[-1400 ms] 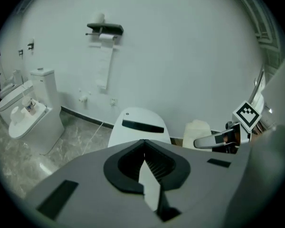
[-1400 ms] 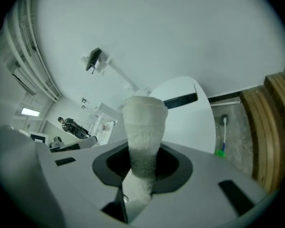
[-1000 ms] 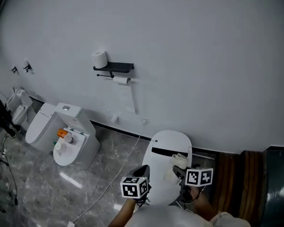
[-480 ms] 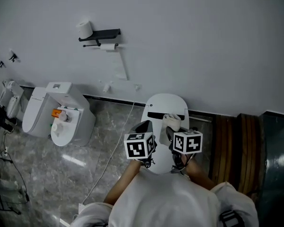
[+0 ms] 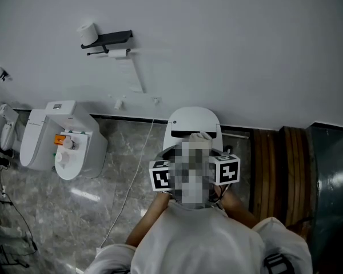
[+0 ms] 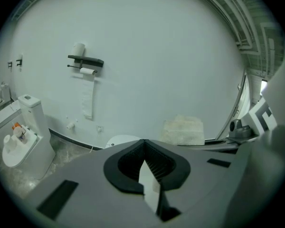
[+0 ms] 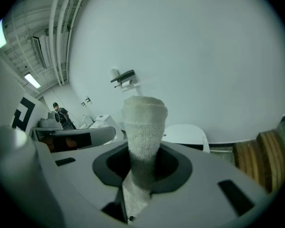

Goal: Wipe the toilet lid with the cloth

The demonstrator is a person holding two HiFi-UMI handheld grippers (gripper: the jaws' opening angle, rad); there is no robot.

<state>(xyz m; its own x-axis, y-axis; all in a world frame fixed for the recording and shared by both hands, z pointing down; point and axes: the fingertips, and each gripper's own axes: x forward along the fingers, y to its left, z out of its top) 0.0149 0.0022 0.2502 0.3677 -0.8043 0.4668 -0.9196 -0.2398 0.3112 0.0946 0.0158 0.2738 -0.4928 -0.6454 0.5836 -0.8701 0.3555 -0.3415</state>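
Observation:
The white toilet lid lies closed against the wall, just beyond both grippers. A folded pale cloth stands up between the jaws of my right gripper, which is shut on it. In the head view the cloth hangs over the lid's near part, beside the right marker cube. My left gripper is shut with nothing in it, its cube left of the cloth. From the left gripper view the cloth shows to the right and the lid ahead. A mosaic patch hides the jaw tips in the head view.
A second toilet with an orange item on its tank stands to the left. A black shelf with paper rolls hangs on the wall. A white cable trails across the marble floor. Wooden slats stand at the right. A person is far off.
Both grippers have lifted a little and drawn closer together over the lid, with the cloth still in the right one. The head view has swung, so the wall shelf now sits further left.

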